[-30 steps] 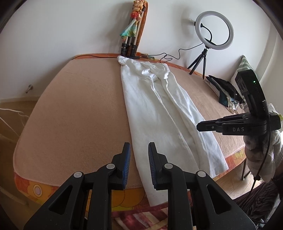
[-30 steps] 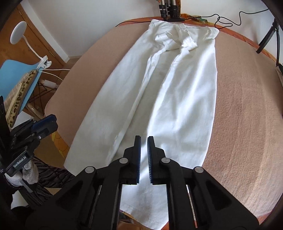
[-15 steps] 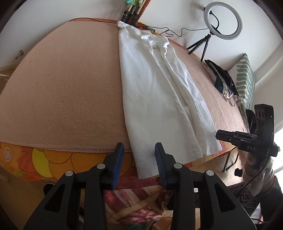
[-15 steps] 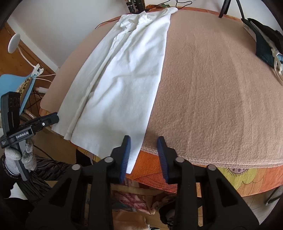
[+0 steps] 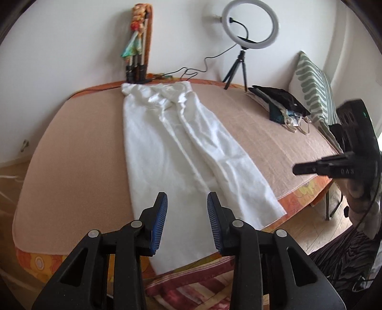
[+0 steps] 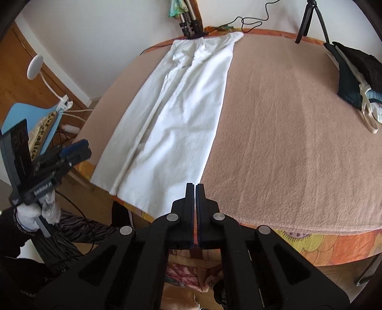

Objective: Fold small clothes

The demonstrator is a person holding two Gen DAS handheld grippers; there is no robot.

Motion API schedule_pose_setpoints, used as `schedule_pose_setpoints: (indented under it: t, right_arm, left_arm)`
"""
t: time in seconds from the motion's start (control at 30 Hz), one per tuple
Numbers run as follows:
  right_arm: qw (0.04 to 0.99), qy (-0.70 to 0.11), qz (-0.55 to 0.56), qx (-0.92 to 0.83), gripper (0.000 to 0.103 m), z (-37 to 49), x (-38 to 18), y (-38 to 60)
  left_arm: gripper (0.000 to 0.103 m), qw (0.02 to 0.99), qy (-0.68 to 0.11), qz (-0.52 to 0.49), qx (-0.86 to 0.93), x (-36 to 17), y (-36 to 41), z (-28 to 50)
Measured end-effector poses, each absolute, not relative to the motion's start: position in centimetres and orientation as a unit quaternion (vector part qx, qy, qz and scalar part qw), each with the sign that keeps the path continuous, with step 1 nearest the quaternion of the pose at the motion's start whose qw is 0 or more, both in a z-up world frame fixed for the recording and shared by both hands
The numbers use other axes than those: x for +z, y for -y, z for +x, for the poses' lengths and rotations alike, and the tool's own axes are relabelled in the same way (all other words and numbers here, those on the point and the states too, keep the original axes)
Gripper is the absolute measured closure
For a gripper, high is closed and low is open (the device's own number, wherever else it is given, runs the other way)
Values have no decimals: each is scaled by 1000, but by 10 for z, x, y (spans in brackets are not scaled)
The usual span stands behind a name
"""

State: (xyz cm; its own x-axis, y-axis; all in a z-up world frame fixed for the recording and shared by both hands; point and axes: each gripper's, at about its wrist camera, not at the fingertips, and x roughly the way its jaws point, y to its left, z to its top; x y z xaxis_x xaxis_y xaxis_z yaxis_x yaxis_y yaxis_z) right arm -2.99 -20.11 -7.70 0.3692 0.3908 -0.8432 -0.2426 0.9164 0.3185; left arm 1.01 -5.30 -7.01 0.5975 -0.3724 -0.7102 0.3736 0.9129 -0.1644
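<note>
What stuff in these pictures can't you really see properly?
- Left wrist view: the near end of the white trousers is hidden behind the left gripper.
- Left wrist view: the right gripper is blurred, and the picture's edge cuts it off.
- Right wrist view: the ring light's tripod shows legs only; the top edge cuts it off.
- Right wrist view: the pile of dark clothes is too jumbled to tell apart.

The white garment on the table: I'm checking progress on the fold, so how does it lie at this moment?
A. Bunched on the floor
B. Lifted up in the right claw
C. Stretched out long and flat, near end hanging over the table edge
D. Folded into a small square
C: the white garment lies full length on the table, its near end past the edge.
</note>
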Motion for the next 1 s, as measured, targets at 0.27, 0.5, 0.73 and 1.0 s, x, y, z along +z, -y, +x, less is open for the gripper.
schedule_pose_setpoints:
  t: [0.27, 0.5, 0.73, 1.0]
  right_arm:
    - [856, -471, 112, 180, 77, 60, -44, 239]
    - [862, -455, 124, 187, 77, 169, -51, 256]
    - [849, -467, 148, 199, 77, 287, -98, 243]
    - [832, -481, 171, 216, 77, 365, -147, 226]
  left_arm:
    - [71, 873, -400, 6, -278, -70, 129, 37]
    - [71, 849, -431, 13, -305, -102, 174, 55]
    - [71, 838, -447, 29, -311, -128, 179, 59]
    - [72, 832, -449, 4, -326, -129, 175, 63]
